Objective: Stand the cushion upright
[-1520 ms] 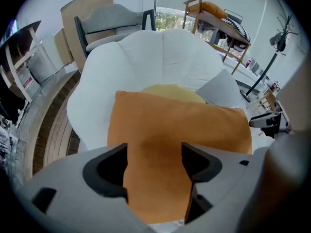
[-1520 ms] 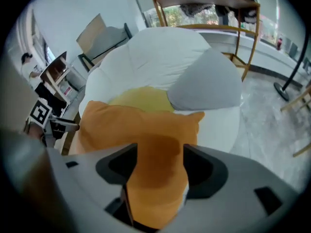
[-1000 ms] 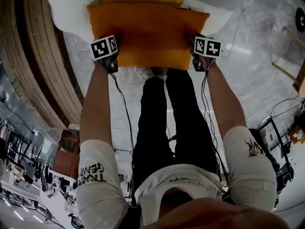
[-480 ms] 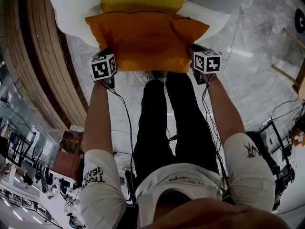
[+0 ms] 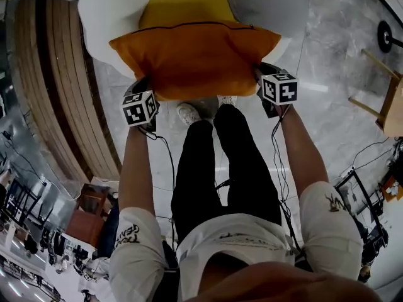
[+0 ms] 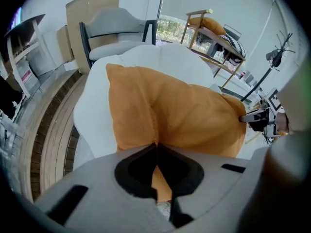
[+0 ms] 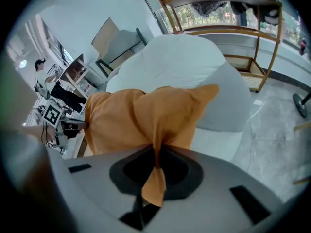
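Note:
An orange cushion rests on a white beanbag seat, with its near edge lifted. My left gripper is shut on the cushion's near left corner; in the left gripper view, orange cloth is pinched between the jaws of the left gripper. My right gripper is shut on the near right corner, its jaws having just closed on it. In the right gripper view, a fold of the cushion hangs through the jaws of the right gripper.
A yellow cushion lies behind the orange one. A curved wooden platform runs along the left. The person's legs and shoes stand below the cushion. There is a wooden stool at the right, a grey chair and a wooden rack beyond.
Both grippers have risen with the cushion's near corners. The near edge has come up off the seat and the cushion tilts toward upright.

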`<state>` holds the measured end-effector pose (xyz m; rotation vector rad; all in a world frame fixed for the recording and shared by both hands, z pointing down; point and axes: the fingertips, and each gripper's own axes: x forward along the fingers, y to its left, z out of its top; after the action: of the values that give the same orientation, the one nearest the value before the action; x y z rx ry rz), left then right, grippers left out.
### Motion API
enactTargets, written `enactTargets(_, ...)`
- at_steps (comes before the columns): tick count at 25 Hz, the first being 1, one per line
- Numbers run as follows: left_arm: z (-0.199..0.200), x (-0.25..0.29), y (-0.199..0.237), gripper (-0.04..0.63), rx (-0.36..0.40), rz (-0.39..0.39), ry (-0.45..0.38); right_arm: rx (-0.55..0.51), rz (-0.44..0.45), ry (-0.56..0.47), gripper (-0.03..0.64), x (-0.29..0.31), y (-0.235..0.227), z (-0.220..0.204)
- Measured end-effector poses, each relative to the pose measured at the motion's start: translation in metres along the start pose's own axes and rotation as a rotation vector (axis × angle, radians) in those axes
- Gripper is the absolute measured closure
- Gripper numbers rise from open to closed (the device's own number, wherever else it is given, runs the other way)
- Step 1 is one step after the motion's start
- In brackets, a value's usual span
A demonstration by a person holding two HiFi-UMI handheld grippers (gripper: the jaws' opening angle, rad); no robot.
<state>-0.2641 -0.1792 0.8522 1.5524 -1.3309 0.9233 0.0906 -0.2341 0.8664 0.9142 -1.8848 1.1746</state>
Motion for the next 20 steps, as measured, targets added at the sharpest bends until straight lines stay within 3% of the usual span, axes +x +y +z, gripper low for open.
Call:
enactTargets(11,0.134,-0.01,0.006,0.572,0.032,0.022,-0.132,-0.131,-0.047,-0.178,0.565,-0.027,-0.013,0.163)
enactTargets(16,0.177,0.004,0.006,0.571,0.004,0.033,-0.172,-0.204,-0.064,-0.307,0.565,-0.029,-0.027,0.229)
enactTargets(20,0.202,0.028,0.004,0.571,0.027,0.022,-0.199,-0.232,-0.092,-0.36,0.566,-0.023,-0.044,0.261)
